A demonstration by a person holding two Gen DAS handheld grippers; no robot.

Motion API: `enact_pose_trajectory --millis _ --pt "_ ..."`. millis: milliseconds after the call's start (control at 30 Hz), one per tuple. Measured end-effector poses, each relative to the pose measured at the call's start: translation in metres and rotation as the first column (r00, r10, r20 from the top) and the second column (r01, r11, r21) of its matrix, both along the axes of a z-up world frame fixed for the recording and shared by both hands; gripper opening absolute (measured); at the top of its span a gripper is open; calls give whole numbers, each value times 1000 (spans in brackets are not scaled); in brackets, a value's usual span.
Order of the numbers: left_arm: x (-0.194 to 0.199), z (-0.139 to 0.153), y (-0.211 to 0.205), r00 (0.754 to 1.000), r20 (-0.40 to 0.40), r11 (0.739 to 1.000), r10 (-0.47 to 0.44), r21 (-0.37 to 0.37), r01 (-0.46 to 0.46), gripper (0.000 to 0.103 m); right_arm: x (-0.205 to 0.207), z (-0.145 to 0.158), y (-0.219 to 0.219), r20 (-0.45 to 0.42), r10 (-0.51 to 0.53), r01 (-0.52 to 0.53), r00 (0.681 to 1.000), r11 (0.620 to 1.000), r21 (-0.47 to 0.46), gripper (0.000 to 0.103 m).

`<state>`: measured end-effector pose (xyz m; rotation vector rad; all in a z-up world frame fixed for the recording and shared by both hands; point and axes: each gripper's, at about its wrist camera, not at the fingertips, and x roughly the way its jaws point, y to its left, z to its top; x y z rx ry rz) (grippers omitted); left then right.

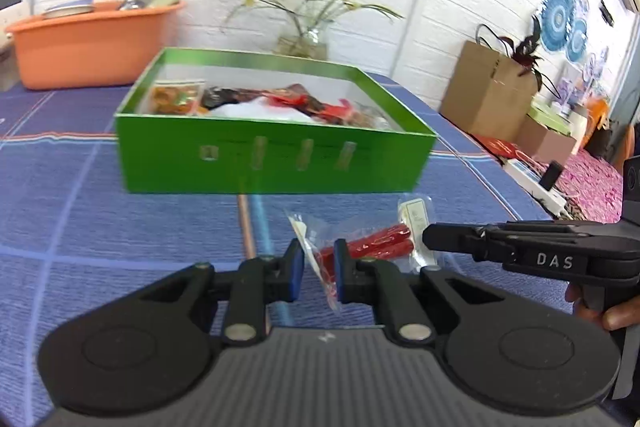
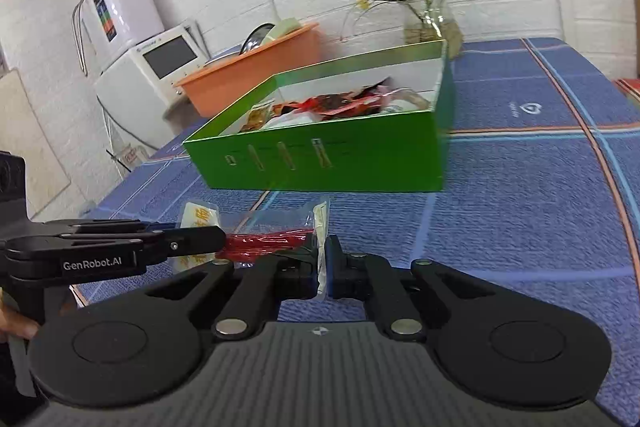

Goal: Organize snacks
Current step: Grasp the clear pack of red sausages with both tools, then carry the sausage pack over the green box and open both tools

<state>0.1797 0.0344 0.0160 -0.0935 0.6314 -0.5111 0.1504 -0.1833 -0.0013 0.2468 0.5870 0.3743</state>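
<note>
A clear snack packet with red sticks inside [image 1: 372,247] hangs between my two grippers just above the blue cloth. My left gripper [image 1: 319,269] is nearly closed around one end of the packet. My right gripper [image 2: 322,269] is shut on the other end's white seal [image 2: 320,227]. The right gripper also shows in the left wrist view [image 1: 432,239], and the left gripper shows in the right wrist view [image 2: 216,239]. A green open box [image 1: 276,155] holding several snack packets [image 1: 280,103] stands just beyond on the table; it also shows in the right wrist view [image 2: 332,163].
The table has a blue checked cloth [image 1: 80,211]. An orange basin [image 1: 92,43] with dishes and a glass vase of flowers [image 1: 304,39] stand behind the box. White appliances [image 2: 140,67] are at the far left. Cardboard boxes [image 1: 488,91] lie off the table's right edge.
</note>
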Motion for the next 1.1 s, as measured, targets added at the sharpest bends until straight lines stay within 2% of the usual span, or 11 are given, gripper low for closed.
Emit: enact_pose_trajectory --millis 200,467,567,700,867,1100 --pt "3 11 22 999 19 999 27 -31 -26 7 9 9 15 27 25 -25 999 1000 -3 8" --pt "18 35 26 995 78 997 69 -34 -66 7 22 31 28 89 38 -36 995 999 -23 8" --pt "26 44 22 992 110 998 67 -27 -64 7 31 41 30 115 2 1 993 1000 -28 8" --pt "49 51 14 990 116 997 79 -25 -76 7 49 50 28 148 -43 48 988 999 -24 8" --pt "74 57 11 986 130 994 102 -41 -98 7 67 56 23 197 -99 94 975 995 36 8" --pt "98 63 0 976 179 991 125 16 -130 7 81 57 25 223 -143 125 964 988 95 8"
